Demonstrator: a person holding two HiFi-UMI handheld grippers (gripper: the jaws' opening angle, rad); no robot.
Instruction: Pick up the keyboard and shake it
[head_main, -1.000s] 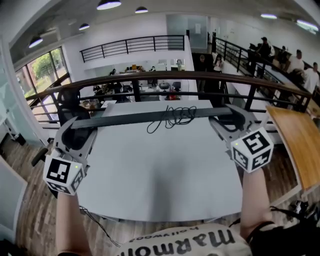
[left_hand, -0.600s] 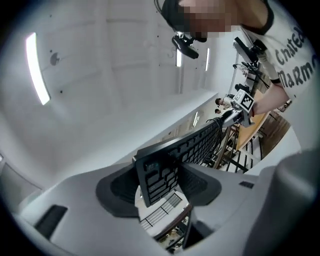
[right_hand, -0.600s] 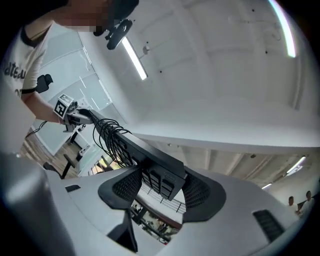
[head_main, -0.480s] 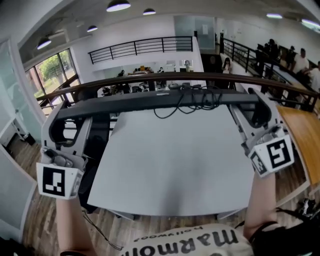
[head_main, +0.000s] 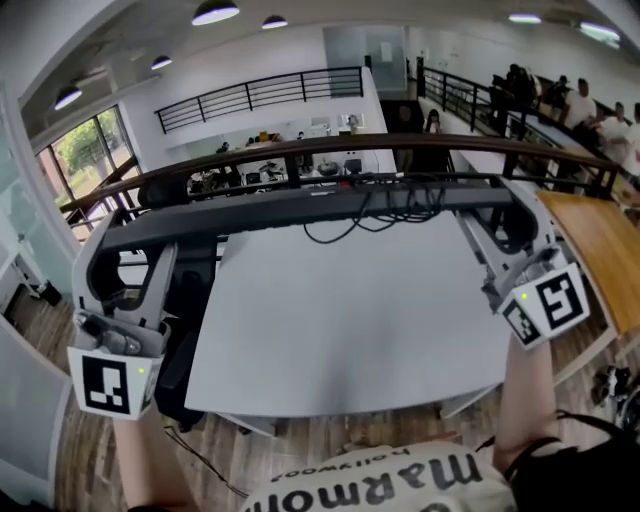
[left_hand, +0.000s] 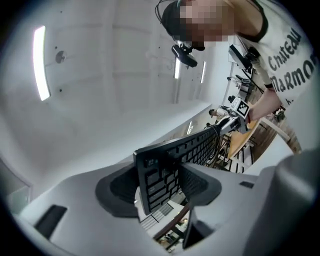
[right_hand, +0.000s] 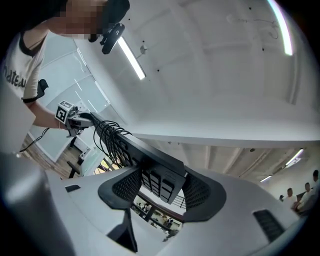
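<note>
Bridging left claw (left_hand: 159, 182) and right claw (right_hand: 160, 186), the keyboard (head_main: 300, 207) sits clamped endwise.

The keyboard (head_main: 300, 205) is black, keys and casing alike, and its looped cable (head_main: 395, 205) is black too. The left gripper (head_main: 130, 245) and right gripper (head_main: 505, 215) are pale grey, with black pads (right_hand: 127, 185) that carry a fine dotted mesh pattern. Each cube (head_main: 108, 385) is white with black square markers and a small green light. The bench (head_main: 350, 330) is plain light grey. The floor (head_main: 70, 440) is brown wood plank, and a side table (head_main: 600, 260) is orange-brown wood. The shirt (head_main: 400, 485) is white with black lettering.
</note>
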